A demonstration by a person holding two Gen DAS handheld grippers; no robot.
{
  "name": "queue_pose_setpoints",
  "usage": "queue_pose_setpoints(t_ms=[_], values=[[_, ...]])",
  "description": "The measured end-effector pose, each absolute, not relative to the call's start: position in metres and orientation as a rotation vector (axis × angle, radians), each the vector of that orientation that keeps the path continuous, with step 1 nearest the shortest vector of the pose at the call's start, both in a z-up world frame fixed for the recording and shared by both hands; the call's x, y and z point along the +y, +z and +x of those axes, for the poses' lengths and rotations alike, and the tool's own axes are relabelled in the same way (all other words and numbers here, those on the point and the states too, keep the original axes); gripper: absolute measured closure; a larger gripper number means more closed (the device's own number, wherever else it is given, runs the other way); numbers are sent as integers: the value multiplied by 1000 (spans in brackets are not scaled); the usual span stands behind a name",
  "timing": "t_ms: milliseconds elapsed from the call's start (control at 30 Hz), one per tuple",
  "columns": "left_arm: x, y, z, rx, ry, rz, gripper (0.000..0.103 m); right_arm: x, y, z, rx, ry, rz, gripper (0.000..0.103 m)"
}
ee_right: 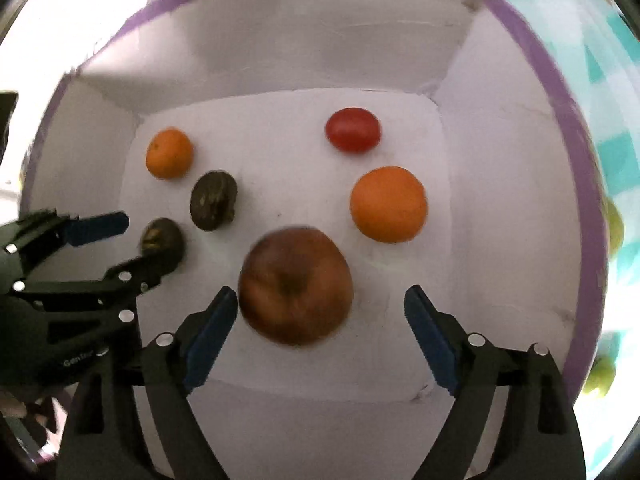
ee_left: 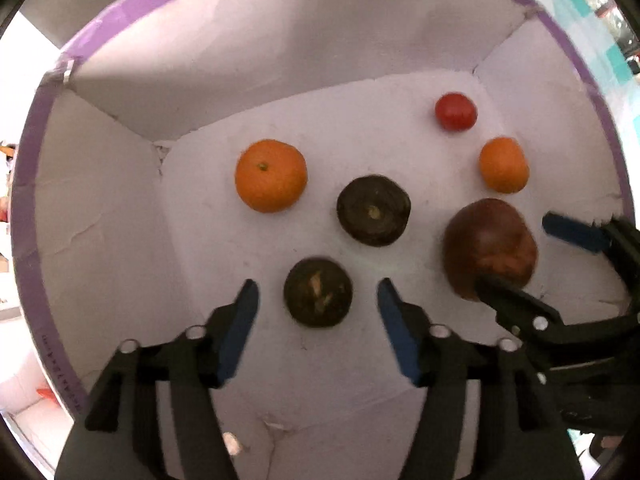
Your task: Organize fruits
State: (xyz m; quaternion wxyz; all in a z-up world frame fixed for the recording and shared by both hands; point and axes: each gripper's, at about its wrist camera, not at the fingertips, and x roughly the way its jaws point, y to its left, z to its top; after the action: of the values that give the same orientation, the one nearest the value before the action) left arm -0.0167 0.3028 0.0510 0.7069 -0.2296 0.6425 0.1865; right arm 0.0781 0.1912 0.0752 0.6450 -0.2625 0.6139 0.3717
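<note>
Both grippers reach into a white box with a purple rim [ee_left: 28, 184]. My left gripper [ee_left: 316, 300] is open, its blue pads on either side of a dark round fruit [ee_left: 318, 298] on the box floor. My right gripper [ee_right: 320, 308] is open around a reddish-brown apple [ee_right: 296, 286], which sits nearer the left pad; the apple also shows in the left wrist view [ee_left: 490, 248]. A second dark fruit [ee_left: 374, 210], two oranges [ee_left: 271, 175] [ee_left: 504, 165] and a red tomato [ee_left: 456, 112] lie on the floor beyond.
The box walls [ee_left: 104, 216] rise on all sides of the fruit. Outside the box on the right, a teal and white checked cloth [ee_right: 616, 160] carries yellow-green fruits [ee_right: 600, 376]. The two grippers stand side by side, close together.
</note>
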Motion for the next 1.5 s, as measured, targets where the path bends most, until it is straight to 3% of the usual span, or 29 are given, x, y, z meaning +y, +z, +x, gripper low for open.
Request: queue_pose_setpoints(t_ms=[100, 167, 500, 800, 1100, 1500], values=[[298, 72, -27, 1352, 402, -488, 24, 174, 100, 72, 1352, 800, -517, 20], [289, 93, -38, 1294, 371, -448, 24, 161, 127, 60, 1294, 805, -465, 20], [238, 239, -105, 915, 337, -197, 2, 96, 294, -18, 923, 746, -350, 16], [147, 331, -165, 618, 157, 13, 2, -28, 372, -108, 728, 588, -270, 16], [92, 329, -191, 585, -61, 96, 2, -139, 376, -175, 627, 414, -122, 16], [86, 258, -166, 741, -194, 47, 2, -199, 338, -200, 648, 223, -7, 16]])
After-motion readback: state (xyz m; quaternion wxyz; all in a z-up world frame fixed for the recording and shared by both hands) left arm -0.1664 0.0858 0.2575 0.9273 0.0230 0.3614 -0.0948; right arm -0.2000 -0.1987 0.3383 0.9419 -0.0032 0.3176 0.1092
